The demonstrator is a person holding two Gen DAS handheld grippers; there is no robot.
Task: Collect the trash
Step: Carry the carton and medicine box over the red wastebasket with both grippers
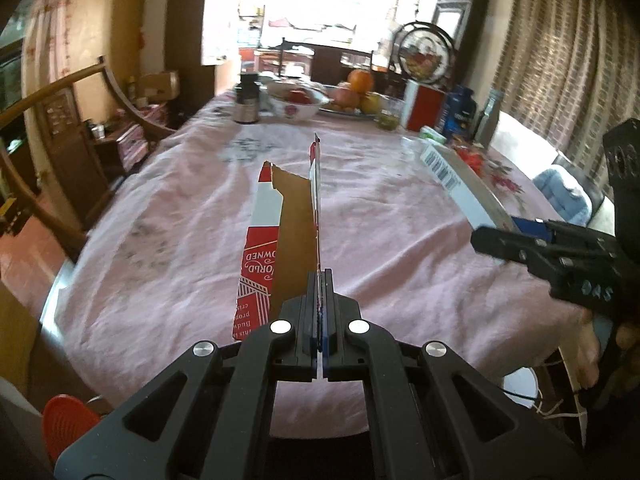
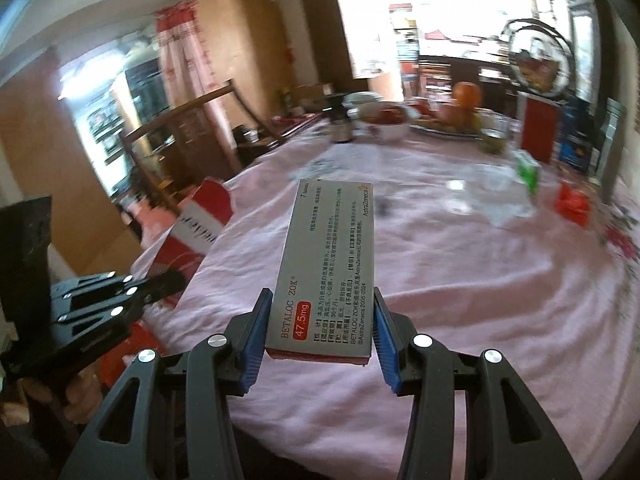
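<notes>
Both light: left gripper [image 1: 320, 276] is pinched tight on thin, floppy red carton [image 1: 276, 240] edge, right gripper [image 2: 320, 320] clamps stiff pill box [image 2: 328, 264] across near end, w/ crush risk.

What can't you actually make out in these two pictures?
- Where the trash goes: no bin is identifiable in either view.
- The red carton in the left tool: its print is upside down and partly hidden by its own flap in the left view.
- The clear wrapper and red scrap on the tablecloth: blurred in the right view.
- The pill box in the right tool: its contents are hidden.
</notes>
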